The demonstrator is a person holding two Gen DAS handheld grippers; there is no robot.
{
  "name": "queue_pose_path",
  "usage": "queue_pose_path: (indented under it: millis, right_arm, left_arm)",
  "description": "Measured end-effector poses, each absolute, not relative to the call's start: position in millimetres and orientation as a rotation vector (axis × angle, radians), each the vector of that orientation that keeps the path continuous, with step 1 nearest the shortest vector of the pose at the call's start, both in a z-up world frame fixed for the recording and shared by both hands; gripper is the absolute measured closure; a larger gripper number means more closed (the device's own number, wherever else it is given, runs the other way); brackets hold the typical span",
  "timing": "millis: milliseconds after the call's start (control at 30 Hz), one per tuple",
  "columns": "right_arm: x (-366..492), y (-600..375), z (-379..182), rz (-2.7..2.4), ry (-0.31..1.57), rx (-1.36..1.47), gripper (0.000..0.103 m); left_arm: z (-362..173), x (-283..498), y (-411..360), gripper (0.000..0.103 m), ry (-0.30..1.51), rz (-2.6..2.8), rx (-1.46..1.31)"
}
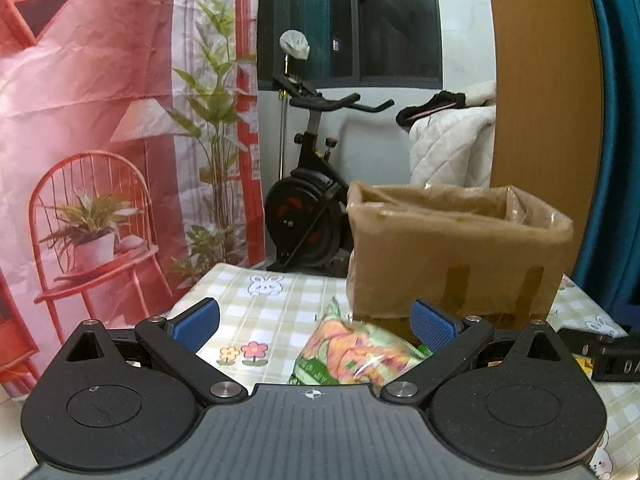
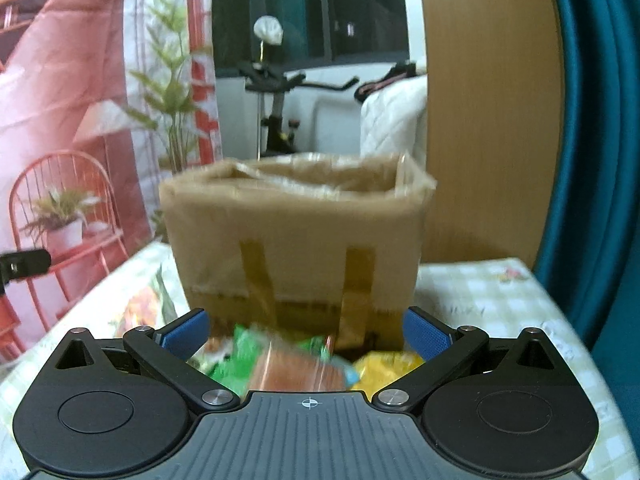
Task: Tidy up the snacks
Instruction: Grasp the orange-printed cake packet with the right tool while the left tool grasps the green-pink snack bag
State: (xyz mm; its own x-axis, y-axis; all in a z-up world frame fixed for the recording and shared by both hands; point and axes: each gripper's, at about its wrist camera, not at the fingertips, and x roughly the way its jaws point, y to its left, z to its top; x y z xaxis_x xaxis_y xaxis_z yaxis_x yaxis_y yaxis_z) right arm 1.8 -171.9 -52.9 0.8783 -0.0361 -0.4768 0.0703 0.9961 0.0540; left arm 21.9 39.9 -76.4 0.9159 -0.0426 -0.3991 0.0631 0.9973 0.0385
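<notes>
Left gripper: we see jaws apart, a green-orange snack packet lying between them.
Right gripper: jaws apart over blurred snack packets.
Cardboard box: plastic-lined, open, beyond both jaws; contents hidden from us.
Tablecloth: checked.

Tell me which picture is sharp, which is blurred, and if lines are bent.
Left wrist view: sharp; cardboard box crisp, wooden panel bowed by the fisheye. Right wrist view: motion-blurred; the box and snack packets smear.
</notes>
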Motion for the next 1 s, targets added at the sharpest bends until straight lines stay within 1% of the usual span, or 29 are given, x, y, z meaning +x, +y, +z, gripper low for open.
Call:
queue_pose_path:
  millis: [200, 267, 300, 333, 567, 633, 700, 900, 967, 1000]
  right_arm:
    - [0.6, -168.3, -95.4, -0.005, 0.523, 0.093, 0.001]
    - [5.3, -171.1, -110.0, 0.006, 0.545, 0.128, 0.001]
    - [8.8, -174.4, -115.6, 0.010, 0.556, 0.148, 0.001]
    - [11.9, -177.2, -120.4, 0.013, 0.564, 0.170, 0.001]
    - [37.1, -195.2, -141.5, 0.028, 0.598, 0.282, 0.001]
    - [40.2, -196.4, -145.6, 0.042, 0.610, 0.299, 0.002]
    - [43.4, -196.3, -149.4, 0.056, 0.621, 0.321, 0.005]
    - [51.3, -200.7, -160.3, 0.050, 0.640, 0.390, 0.006]
    - [53.3, -202.1, -163.4, 0.064, 0.642, 0.407, 0.015]
    - [54.9, -200.8, -164.7, 0.075, 0.651, 0.397, 0.026]
  left_arm:
    - [-106.0, 29.6, 51.1, 0.001, 0.460, -0.069, 0.039]
    - [-116.7, 34.7, 51.7, 0.003, 0.481, -0.069, 0.054]
    - [-121.2, 37.5, 51.7, 0.006, 0.491, -0.068, 0.065]
    - [-125.1, 41.1, 51.6, 0.006, 0.502, -0.069, 0.074]
    - [-136.9, 61.5, 50.1, 0.006, 0.510, -0.107, 0.079]
    - [-140.3, 65.5, 47.5, 0.007, 0.510, -0.120, 0.085]
    - [-144.6, 64.7, 44.9, 0.007, 0.511, -0.132, 0.089]
    - [-152.1, 68.5, 45.3, 0.007, 0.507, -0.153, 0.115]
    - [-155.3, 72.1, 45.1, 0.007, 0.506, -0.158, 0.121]
    - [-157.2, 74.5, 44.8, 0.007, 0.511, -0.165, 0.123]
